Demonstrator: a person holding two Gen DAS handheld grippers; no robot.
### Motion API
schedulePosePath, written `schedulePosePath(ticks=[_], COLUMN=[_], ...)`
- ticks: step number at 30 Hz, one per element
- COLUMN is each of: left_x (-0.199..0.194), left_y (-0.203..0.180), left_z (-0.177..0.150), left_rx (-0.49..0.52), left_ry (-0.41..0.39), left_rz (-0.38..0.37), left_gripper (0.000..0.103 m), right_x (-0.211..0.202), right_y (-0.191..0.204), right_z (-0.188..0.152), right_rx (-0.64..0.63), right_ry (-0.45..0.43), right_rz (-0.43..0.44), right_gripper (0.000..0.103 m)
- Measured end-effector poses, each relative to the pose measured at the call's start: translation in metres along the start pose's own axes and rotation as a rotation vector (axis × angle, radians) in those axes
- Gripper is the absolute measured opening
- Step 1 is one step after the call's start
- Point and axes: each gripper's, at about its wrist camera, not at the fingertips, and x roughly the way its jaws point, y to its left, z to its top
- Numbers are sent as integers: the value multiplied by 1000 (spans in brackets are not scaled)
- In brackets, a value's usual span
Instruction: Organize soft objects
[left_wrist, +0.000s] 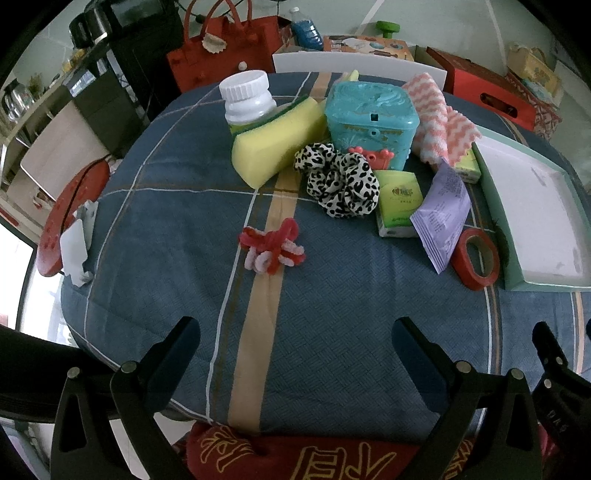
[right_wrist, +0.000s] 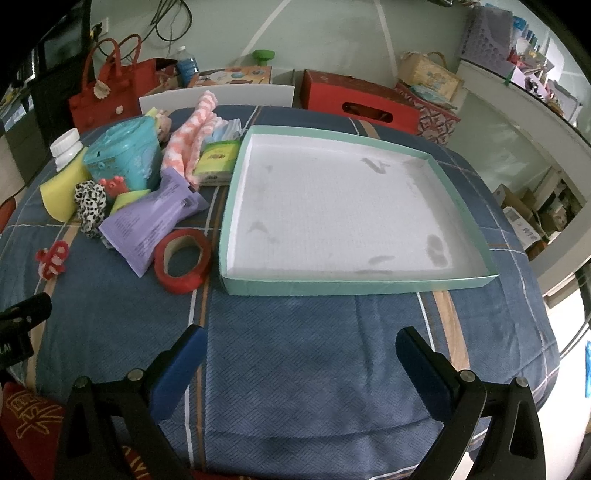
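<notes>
Both tongs, left (left_wrist: 295, 332) and right (right_wrist: 301, 341), are hovering wide apart over the worktop (right_wrist: 295, 369), gripping nothing. The scrunchie (left_wrist: 338, 181), sponge (left_wrist: 273, 144) and striped cloth (left_wrist: 436, 118) are lying piled left of the shallow tray (right_wrist: 354, 286).

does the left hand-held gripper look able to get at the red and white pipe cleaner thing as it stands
Probably yes. The left hand-held gripper is open and empty, and the pipe cleaner bundle lies alone on bare tablecloth straight ahead, apart from the leopard scrunchie.
</notes>
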Motion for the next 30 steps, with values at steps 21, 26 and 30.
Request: schedulePosePath(ticks=[21, 26, 30], left_x=[26, 37, 44], left_y=[76, 74, 63], left_z=[28, 31, 41], left_rx=[-74, -52, -21], left_ry=[-17, -3, -2], left_rz=[-157, -179, -181], left_gripper=[103, 102, 95], right_x=[-2, 2, 7], right_y=[47, 55, 58], right_z=[11, 21, 25], right_rx=[-108, -105, -87], right_ry=[6, 6, 20], right_rz=[289, 349, 388], right_gripper=[101, 93, 84])
